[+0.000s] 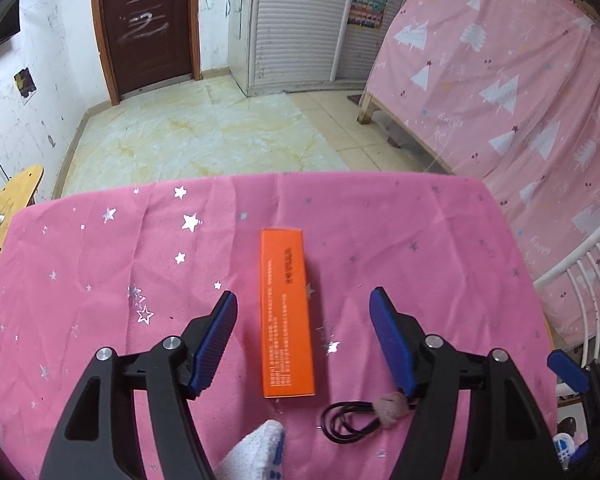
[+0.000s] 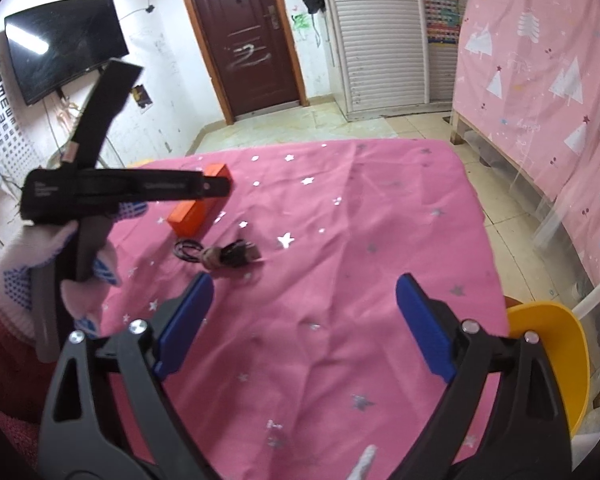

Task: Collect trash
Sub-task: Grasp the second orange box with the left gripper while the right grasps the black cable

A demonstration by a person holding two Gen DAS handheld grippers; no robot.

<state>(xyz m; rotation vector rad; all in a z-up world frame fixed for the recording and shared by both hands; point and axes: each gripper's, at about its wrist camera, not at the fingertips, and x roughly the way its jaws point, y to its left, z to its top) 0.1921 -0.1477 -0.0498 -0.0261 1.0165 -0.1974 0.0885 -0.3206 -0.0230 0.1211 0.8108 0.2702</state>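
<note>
A long orange box (image 1: 286, 312) lies on the pink star-print tablecloth (image 1: 100, 264), between the spread blue pads of my left gripper (image 1: 303, 300), which is open and hovers just above it. A coiled black cable with a tan band (image 1: 364, 416) lies at the box's near right end. In the right wrist view the box (image 2: 196, 208) and the cable (image 2: 220, 254) lie at the left, partly behind the left gripper's body (image 2: 112, 190). My right gripper (image 2: 304, 292) is open and empty over bare cloth (image 2: 340, 240).
A yellow bin (image 2: 556, 356) stands at the table's right edge, beside a white chair (image 1: 588, 272). A pink-covered bed frame (image 1: 500, 80) is to the right. A wooden stool (image 1: 12, 208) is at the left. Tiled floor and a brown door (image 1: 148, 20) lie beyond.
</note>
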